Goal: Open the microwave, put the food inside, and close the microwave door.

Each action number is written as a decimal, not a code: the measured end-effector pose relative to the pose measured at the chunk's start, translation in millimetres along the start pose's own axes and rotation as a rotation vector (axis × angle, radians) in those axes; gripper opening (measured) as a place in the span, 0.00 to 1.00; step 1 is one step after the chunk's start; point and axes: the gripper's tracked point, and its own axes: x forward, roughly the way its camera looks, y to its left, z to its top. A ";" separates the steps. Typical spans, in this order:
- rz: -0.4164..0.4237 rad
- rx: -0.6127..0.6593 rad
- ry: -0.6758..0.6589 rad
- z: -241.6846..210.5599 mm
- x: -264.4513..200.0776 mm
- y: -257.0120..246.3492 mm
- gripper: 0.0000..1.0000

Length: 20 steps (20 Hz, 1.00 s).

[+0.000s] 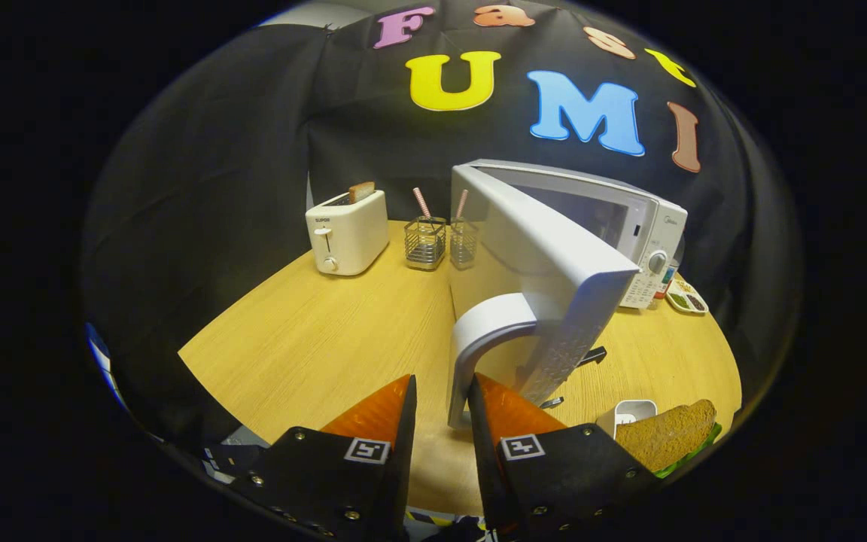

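gripper (441,399) spread around door handle (479,339); open microwave (629,218) door (531,263) hides cavity.

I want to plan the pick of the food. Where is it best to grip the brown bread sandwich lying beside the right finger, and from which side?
Grip the brown bread sandwich across its flat top and bottom slices, coming level from its long edge. It lies low on the wooden table beside the small white dish. The open gripper straddles the white microwave door's arched handle.
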 end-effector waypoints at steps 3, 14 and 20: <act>0.005 -0.026 0.005 0.6 -0.8 10.9 0.39; 0.254 0.008 -0.060 22.6 -38.2 83.6 0.39; 0.329 0.038 -0.218 78.1 -92.7 64.6 0.86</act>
